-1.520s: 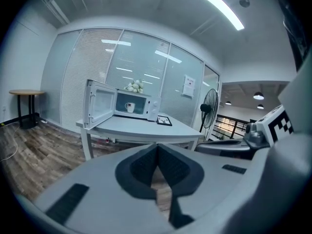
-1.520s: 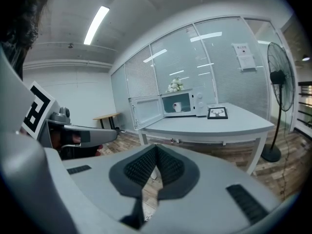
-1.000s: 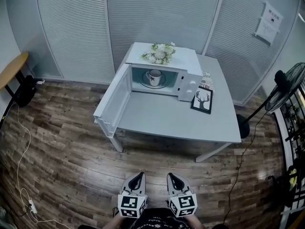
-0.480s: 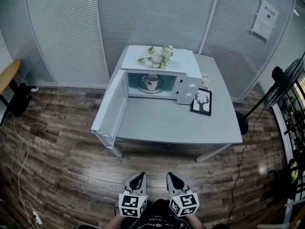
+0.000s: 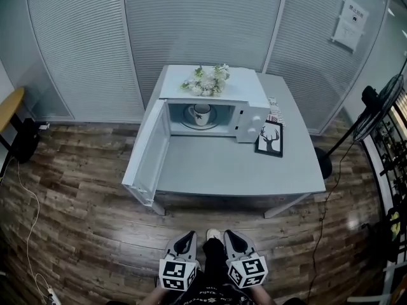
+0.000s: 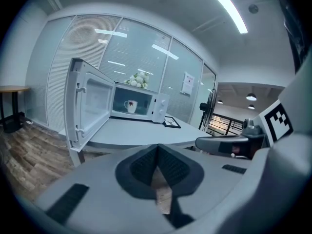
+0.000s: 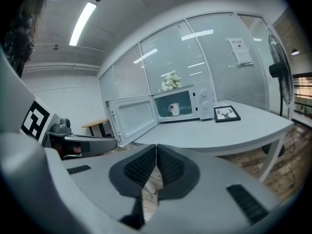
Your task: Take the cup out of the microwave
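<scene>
Sitting inside the microwave (image 5: 249,95) on the table (image 5: 254,170): white cup (image 5: 201,113), door (image 5: 147,152) swinging wide open at left | left gripper (image 5: 188,234) hovering low by the person's body, jaws pressing together, gripping nothing | right gripper (image 5: 227,234) just beside it, jaws also meeting, empty | both pointing at the microwave, well apart from the table

Bare table (image 5: 235,170) lies before the microwave (image 5: 251,94), its open door (image 5: 149,148) flanking left, a picture frame (image 5: 269,138) right.
</scene>
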Demonstrator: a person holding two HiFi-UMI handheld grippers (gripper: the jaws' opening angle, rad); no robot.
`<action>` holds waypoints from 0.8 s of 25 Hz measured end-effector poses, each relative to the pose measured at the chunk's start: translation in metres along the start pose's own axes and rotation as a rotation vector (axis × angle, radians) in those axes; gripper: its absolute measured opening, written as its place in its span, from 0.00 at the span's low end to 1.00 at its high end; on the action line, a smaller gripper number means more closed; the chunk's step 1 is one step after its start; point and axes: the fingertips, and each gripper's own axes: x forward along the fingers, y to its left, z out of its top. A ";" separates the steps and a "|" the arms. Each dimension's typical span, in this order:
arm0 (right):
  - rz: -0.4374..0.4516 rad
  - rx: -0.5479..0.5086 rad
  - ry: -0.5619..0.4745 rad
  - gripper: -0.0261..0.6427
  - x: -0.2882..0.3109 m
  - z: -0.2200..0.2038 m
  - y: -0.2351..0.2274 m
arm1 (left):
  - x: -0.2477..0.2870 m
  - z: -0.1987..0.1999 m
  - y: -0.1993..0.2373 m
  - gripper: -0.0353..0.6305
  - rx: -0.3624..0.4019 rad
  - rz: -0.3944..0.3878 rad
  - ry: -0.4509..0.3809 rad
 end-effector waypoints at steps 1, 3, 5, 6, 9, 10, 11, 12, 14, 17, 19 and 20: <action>0.001 -0.001 0.003 0.05 0.002 0.000 -0.001 | 0.001 0.001 0.002 0.06 -0.002 0.002 -0.003; 0.004 -0.003 0.006 0.05 0.009 0.000 -0.005 | 0.005 0.002 0.007 0.06 -0.005 0.008 -0.004; 0.006 -0.001 0.007 0.05 0.018 0.002 -0.011 | 0.011 0.005 0.013 0.06 -0.008 0.019 -0.003; 0.007 0.000 0.007 0.05 0.023 0.005 -0.014 | 0.013 0.006 0.016 0.06 -0.011 0.027 -0.002; 0.017 -0.016 0.010 0.05 0.038 0.014 -0.022 | 0.020 0.011 0.027 0.06 -0.019 0.053 0.000; 0.022 -0.021 0.010 0.05 0.044 0.018 -0.024 | 0.023 0.013 0.031 0.06 -0.022 0.064 0.000; 0.027 -0.023 0.010 0.05 0.050 0.021 -0.027 | 0.026 0.015 0.034 0.06 -0.025 0.073 -0.002; 0.032 -0.024 0.010 0.05 0.056 0.024 -0.030 | 0.031 0.017 0.037 0.06 -0.029 0.080 -0.002; 0.040 -0.027 0.014 0.05 0.066 0.030 -0.036 | 0.039 0.021 0.040 0.06 -0.032 0.090 0.001; 0.055 -0.034 0.027 0.05 0.082 0.036 -0.044 | 0.053 0.028 0.045 0.06 -0.037 0.101 0.005; 0.066 -0.037 0.035 0.05 0.093 0.040 -0.049 | 0.062 0.033 0.049 0.06 -0.043 0.113 0.002; 0.072 -0.039 0.038 0.05 0.099 0.042 -0.052 | 0.067 0.035 0.052 0.06 -0.046 0.120 0.002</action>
